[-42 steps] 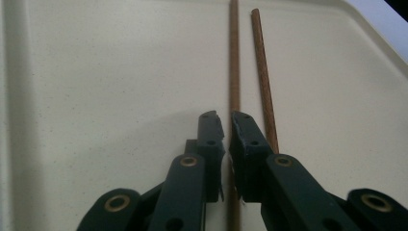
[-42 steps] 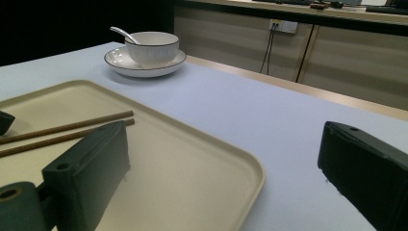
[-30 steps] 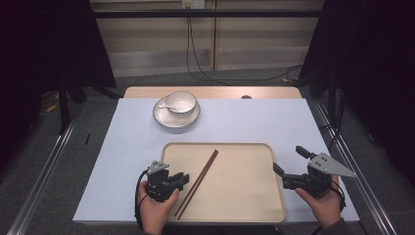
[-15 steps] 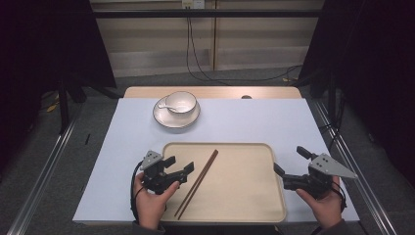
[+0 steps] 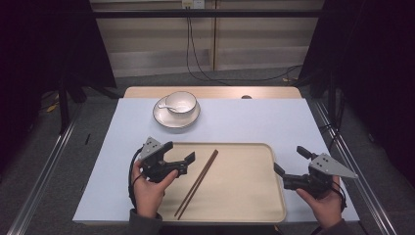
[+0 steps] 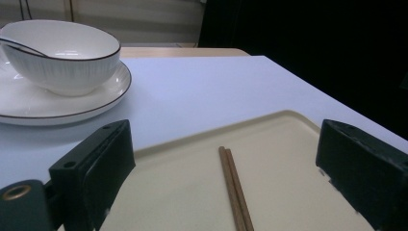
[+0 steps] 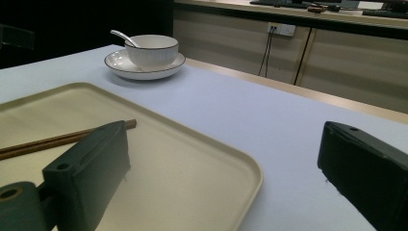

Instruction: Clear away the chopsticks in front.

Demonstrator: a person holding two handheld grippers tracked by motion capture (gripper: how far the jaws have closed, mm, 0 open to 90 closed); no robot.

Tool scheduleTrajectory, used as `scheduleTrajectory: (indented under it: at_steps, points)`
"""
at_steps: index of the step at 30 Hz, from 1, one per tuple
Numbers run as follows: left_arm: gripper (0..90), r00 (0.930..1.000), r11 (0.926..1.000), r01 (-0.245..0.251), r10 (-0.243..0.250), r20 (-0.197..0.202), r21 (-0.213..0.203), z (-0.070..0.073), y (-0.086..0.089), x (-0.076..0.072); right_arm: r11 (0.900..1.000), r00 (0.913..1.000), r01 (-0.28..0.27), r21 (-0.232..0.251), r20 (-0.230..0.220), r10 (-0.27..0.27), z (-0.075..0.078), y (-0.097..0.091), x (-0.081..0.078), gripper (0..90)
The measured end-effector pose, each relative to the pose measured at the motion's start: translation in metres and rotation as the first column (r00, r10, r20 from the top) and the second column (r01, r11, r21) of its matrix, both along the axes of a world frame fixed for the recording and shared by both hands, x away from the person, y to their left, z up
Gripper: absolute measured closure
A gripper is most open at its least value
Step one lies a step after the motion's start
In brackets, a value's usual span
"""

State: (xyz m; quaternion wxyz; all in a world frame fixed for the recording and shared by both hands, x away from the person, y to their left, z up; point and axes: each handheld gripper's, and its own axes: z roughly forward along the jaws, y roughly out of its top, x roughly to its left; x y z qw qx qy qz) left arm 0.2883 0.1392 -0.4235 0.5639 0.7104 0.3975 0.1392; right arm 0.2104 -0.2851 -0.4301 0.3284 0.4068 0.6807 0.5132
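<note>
Pair of brown wooden chopsticks (image 5: 197,184) flat on beige plastic tray (image 5: 244,205) — left claw (image 5: 179,157) just opened, empty; right claw (image 5: 289,161) open, empty.

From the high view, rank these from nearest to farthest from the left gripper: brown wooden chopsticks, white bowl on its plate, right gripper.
1. Brown wooden chopsticks, just right of the left gripper, lying on the beige tray.
2. White bowl on its plate, at the table's far side.
3. Right gripper, past the tray's right edge.

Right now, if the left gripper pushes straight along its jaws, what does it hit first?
Likely the chopsticks lying on the tray: they sit dead ahead between the left gripper's open jaws, which have just been opening. It seems raised, so it may pass above them.
</note>
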Motion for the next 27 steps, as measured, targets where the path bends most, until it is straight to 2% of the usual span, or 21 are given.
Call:
scheduleTrajectory:
  at_steps: [2, 3, 4, 7, 10, 12, 13, 14, 17, 20, 21, 23, 24, 27]
  points:
    - [2.7, 0.9974, 0.9970, 0.072, -0.072, 0.005, 0.028, 0.002, 0.001, 0.002, 1.0000, 1.0000, 0.001, 0.002, 0.002, -0.001, 0.000, 0.001, 0.000, 3.8]
    - [2.1, 0.9965, 0.9951, 0.081, -0.082, 0.015, 0.056, 0.003, 0.001, 0.003, 1.0000, 1.0000, -0.001, 0.003, 0.002, 0.001, 0.000, 0.000, 0.000, 3.8]
    - [1.7, 0.9955, 0.9936, 0.091, -0.092, 0.022, 0.068, 0.005, 0.000, 0.003, 1.0000, 1.0000, -0.002, 0.004, 0.003, 0.002, 0.000, 0.000, -0.001, 3.8]
    - [1.7, 0.9945, 0.9930, 0.101, -0.103, 0.021, 0.061, 0.008, 0.002, 0.006, 1.0000, 1.0000, 0.000, 0.004, 0.002, 0.000, 0.000, 0.000, -0.001, 3.8]
    - [1.7, 0.9923, 0.9888, 0.117, -0.120, 0.029, 0.092, 0.012, 0.005, 0.009, 1.0000, 1.0000, -0.002, 0.003, 0.003, 0.002, 0.000, 0.000, 0.000, 3.8]
    - [1.5, 0.9874, 0.9841, 0.154, -0.157, 0.021, 0.088, 0.013, 0.007, 0.013, 1.0000, 1.0000, 0.000, 0.003, 0.003, 0.000, 0.000, 0.000, 0.000, 3.8]
    - [1.3, 0.9882, 0.9847, 0.149, -0.152, 0.021, 0.090, 0.015, 0.008, 0.015, 1.0000, 1.0000, -0.002, 0.002, 0.003, 0.002, 0.000, 0.000, 0.000, 3.8]
    - [1.6, 0.9886, 0.9866, 0.146, -0.148, 0.028, 0.072, 0.016, 0.007, 0.016, 1.0000, 1.0000, -0.004, 0.002, 0.004, 0.004, 0.000, 0.001, 0.000, 3.8]
    - [1.4, 0.9868, 0.9852, 0.156, -0.159, 0.032, 0.070, 0.021, 0.009, 0.021, 1.0000, 1.0000, 0.001, -0.001, 0.007, -0.001, 0.000, 0.001, 0.000, 3.8]
    - [1.7, 0.9820, 0.9807, 0.183, -0.186, 0.034, 0.067, 0.026, 0.012, 0.024, 1.0000, 1.0000, 0.001, -0.003, 0.006, -0.001, 0.001, 0.001, 0.000, 3.8]
    - [1.6, 0.9837, 0.9828, 0.174, -0.176, 0.036, 0.063, 0.028, 0.013, 0.024, 1.0000, 1.0000, 0.002, -0.004, 0.006, -0.002, 0.000, 0.001, 0.000, 3.8]
    - [1.6, 0.9811, 0.9811, 0.189, -0.190, 0.034, 0.042, 0.027, 0.017, 0.026, 0.9999, 1.0000, -0.008, -0.006, -0.001, 0.008, 0.000, 0.001, 0.001, 3.7]
    - [1.6, 0.9844, 0.9841, 0.173, -0.174, 0.026, 0.043, 0.027, 0.018, 0.026, 0.9999, 1.0000, -0.008, -0.006, -0.001, 0.008, 0.000, 0.001, 0.001, 3.7]
    - [1.7, 0.9812, 0.9814, 0.191, -0.191, 0.026, 0.021, 0.024, 0.020, 0.029, 0.9999, 0.9999, -0.012, -0.008, -0.001, 0.012, 0.000, 0.002, 0.001, 3.7]
